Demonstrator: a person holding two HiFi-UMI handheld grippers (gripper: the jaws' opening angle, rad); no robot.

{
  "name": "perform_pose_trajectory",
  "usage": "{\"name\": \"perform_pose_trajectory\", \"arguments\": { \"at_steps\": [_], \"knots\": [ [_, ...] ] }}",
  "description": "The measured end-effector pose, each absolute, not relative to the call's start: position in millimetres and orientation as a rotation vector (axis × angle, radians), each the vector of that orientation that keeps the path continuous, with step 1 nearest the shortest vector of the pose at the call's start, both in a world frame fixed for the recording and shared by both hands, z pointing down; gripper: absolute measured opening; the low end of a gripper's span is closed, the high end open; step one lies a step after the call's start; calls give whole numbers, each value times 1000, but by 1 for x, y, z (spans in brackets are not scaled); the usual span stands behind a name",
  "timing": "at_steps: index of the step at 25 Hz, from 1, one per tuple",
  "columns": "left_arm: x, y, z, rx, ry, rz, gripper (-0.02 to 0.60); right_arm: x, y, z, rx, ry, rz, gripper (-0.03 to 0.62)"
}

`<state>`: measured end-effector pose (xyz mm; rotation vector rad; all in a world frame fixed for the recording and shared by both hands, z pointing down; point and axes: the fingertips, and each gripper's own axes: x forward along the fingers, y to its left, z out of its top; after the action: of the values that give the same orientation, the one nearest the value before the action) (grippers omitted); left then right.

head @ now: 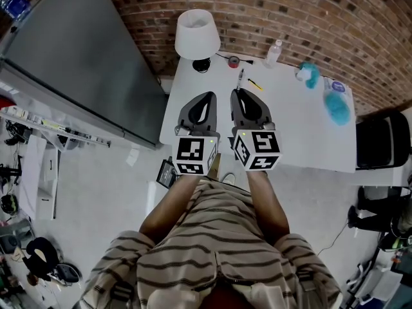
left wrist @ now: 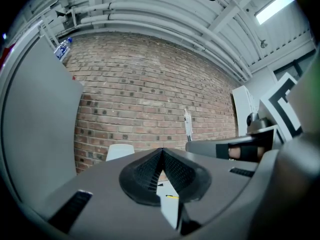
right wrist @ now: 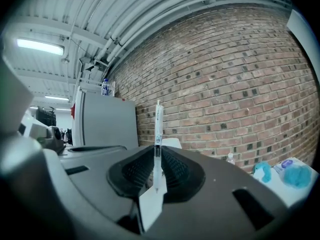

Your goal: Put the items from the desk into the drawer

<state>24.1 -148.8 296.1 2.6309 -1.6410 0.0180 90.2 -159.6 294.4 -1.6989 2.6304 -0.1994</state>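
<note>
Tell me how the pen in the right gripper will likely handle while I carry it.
The pen looks thin, stiff and light, so weight shouldn't matter. The right gripper pinches only a short stretch of it, with a long part sticking out free, so a bump could probably swivel it. Its smooth round barrel may slip, and it would likely roll once set down.
</note>
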Motion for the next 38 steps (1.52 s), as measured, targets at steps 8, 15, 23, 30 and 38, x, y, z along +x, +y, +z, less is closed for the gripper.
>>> {"name": "perform_pose_trajectory", "arguments": {
  "at_steps": [8, 15, 23, 30, 38],
  "knots": [
    [12, -141, 299, 2595, -1656, 42, 5, 76, -153, 290, -1664, 2673, -209, 51],
    [-8, -133, 307, 2508, -1756, 28, 5, 52, -145, 298, -1551, 2768, -219, 51],
    [-44, -121, 322, 2372, -1887, 48, 5, 18, -137, 316, -1413, 2878, -268, 51],
    [-74, -110, 337, 2258, -1973, 62, 5, -13, -127, 335, -1291, 2970, -320, 51],
    [-111, -96, 364, 2121, -2015, 74, 5, -54, -111, 367, -1174, 3078, -401, 49]
  ]
}}
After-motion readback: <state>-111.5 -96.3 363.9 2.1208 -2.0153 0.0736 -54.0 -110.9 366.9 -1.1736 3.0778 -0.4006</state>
